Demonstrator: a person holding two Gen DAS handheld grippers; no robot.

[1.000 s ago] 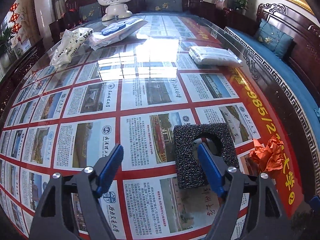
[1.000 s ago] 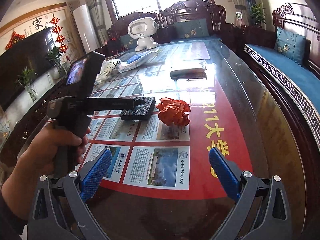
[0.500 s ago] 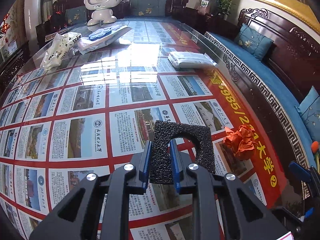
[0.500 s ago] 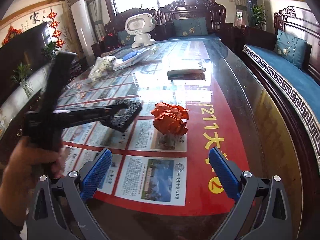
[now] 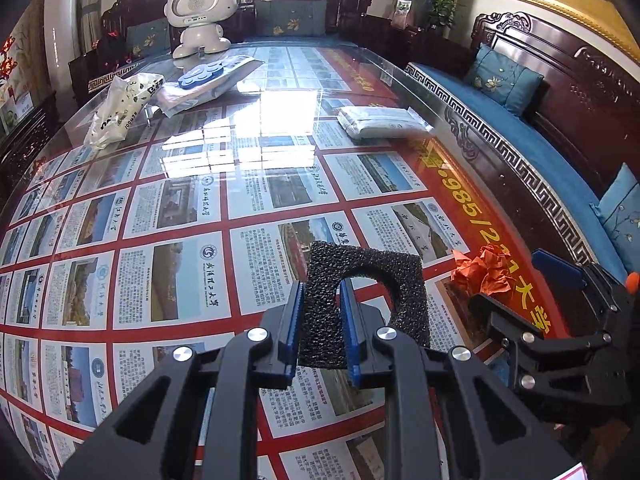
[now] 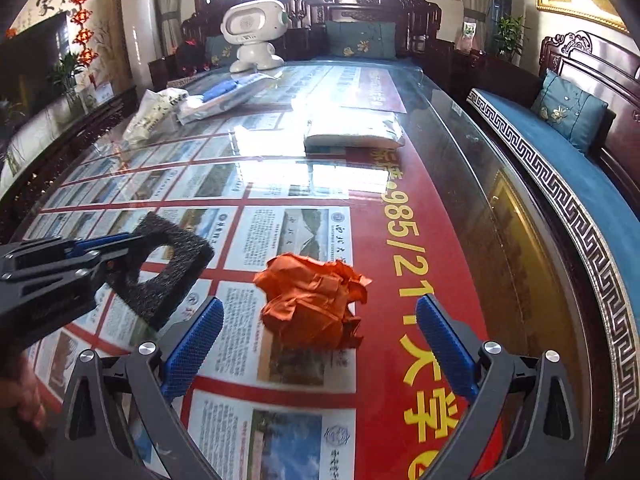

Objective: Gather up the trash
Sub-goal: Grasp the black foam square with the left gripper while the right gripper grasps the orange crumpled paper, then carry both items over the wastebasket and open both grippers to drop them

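L gripper [image 5: 320, 328] clamped on foam [image 5: 362, 300], lifted off surface [image 5: 180, 208], left of paper ball [image 6: 314, 300]. R gripper [image 6: 316, 344] wide open just short of ball. Risk: thin edge grip, foam may twist out; ball may skid on glass.

glass-topped table [image 6: 472, 184] carries crumpled orange paper [image 6: 312, 304], white packets [image 6: 352, 132], toy robot [image 6: 254, 36].

My left gripper [image 5: 320, 332] and right gripper [image 6: 316, 344] are matte black frames with triangular cut-outs, silver round screws at the joints, and ridged blue pads [image 6: 192, 340] lining each finger.
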